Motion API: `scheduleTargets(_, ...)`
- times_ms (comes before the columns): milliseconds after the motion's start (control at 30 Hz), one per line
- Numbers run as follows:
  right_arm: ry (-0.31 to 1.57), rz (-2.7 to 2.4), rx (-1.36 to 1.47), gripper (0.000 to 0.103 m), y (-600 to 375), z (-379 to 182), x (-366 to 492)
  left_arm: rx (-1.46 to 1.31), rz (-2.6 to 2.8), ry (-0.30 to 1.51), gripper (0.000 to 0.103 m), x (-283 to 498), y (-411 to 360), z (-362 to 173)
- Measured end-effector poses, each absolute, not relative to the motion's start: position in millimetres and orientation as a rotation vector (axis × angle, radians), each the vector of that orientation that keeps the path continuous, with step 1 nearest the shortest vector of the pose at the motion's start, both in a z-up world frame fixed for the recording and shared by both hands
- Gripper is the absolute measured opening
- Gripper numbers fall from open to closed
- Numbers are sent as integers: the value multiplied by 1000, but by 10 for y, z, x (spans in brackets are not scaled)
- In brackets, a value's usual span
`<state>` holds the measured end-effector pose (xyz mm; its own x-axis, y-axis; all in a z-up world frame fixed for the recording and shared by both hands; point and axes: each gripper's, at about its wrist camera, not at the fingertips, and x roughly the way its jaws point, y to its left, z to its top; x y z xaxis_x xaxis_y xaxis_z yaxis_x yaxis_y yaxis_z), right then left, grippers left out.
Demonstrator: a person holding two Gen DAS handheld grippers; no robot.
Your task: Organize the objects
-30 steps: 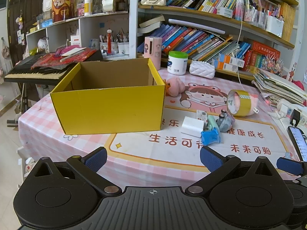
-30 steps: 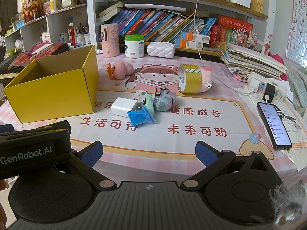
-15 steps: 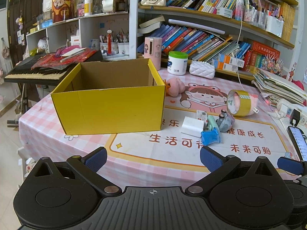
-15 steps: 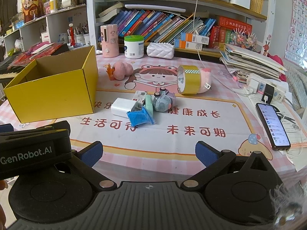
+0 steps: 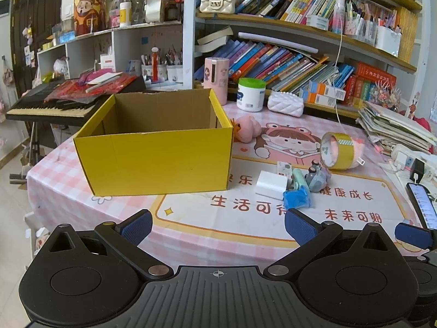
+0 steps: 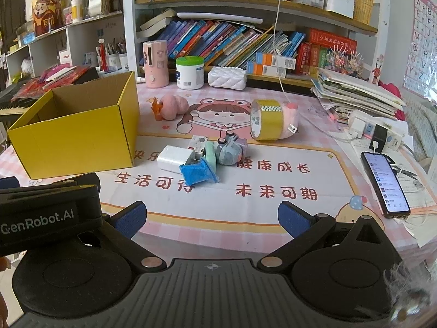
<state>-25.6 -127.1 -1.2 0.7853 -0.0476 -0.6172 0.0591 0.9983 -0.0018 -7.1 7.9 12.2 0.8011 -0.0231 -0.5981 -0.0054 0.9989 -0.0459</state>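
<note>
Both the left gripper point(image 5: 217, 222) and right gripper point(image 6: 211, 217) hovered with jaws spread, empty, at the table's near edge; the open yellow cardboard box point(image 5: 155, 147) stood toward its left edge.

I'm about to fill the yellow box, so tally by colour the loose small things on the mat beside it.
Pink: 1, plush toy
Gold: 1, tape roll
White: 2, charger block, small printed box
Green: 1, mint piece
Blue: 1, crumpled bag
Grey: 1, toy figure
Total: 7

One yellow box point(image 5: 155, 153), one tape roll point(image 5: 337, 150), one phone point(image 6: 385, 184).
</note>
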Motion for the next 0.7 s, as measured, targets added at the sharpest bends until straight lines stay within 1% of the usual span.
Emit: scheduleTargets(700,654,-56,7,103,-1241,1,-277,-46,-5,637,103,-90,90,119)
